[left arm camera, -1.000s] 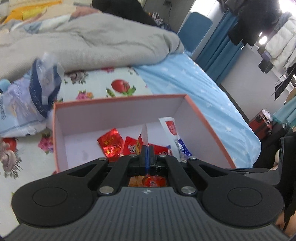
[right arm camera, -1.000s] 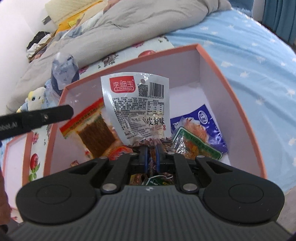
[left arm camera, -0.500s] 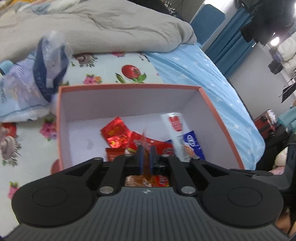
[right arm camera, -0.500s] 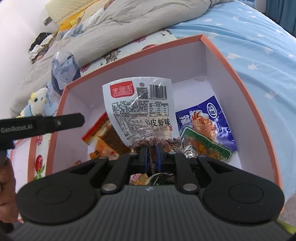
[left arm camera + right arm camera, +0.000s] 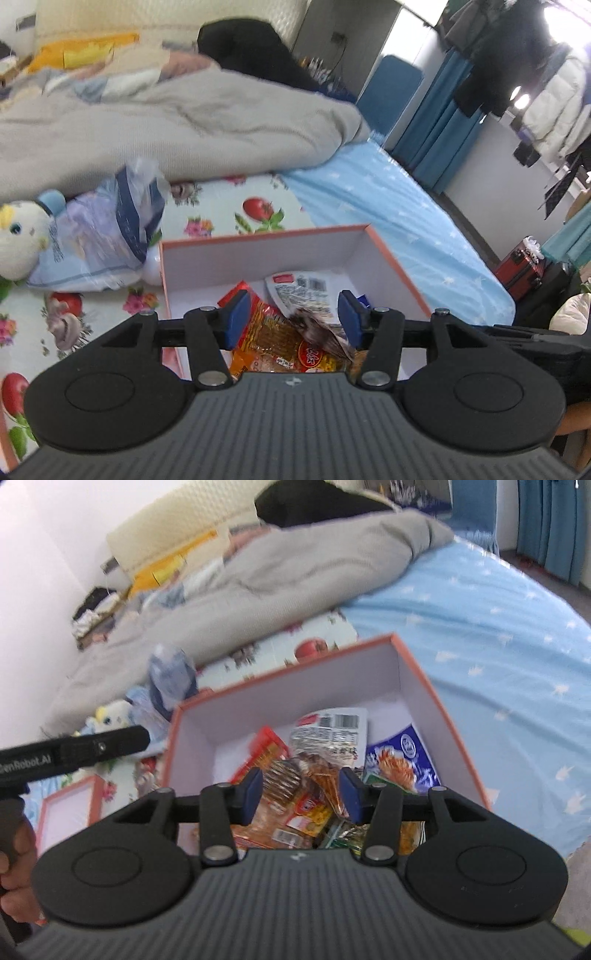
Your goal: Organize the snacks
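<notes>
An orange-rimmed white box (image 5: 258, 254) (image 5: 402, 675) sits on the bed and holds several snack packets. A white packet with a red label (image 5: 301, 291) (image 5: 332, 727), an orange packet of brown strips (image 5: 280, 339) (image 5: 273, 753) and a blue seafood packet (image 5: 399, 757) lie in it. My left gripper (image 5: 293, 319) is open and empty above the box's near side. My right gripper (image 5: 301, 790) is open and empty above the packets. The left gripper's black body (image 5: 74, 749) shows at the left of the right wrist view.
A floral cloth (image 5: 229, 214) lies under the box. A plastic bag (image 5: 103, 229) and a plush toy (image 5: 18, 240) lie to the left. A grey blanket (image 5: 166, 125) is behind. The box lid (image 5: 70, 805) lies left. Blue sheet (image 5: 498, 646) spreads right.
Both grippers have opened and let go of their packets, which now lie in the box. Both have pulled back and up from the box.
</notes>
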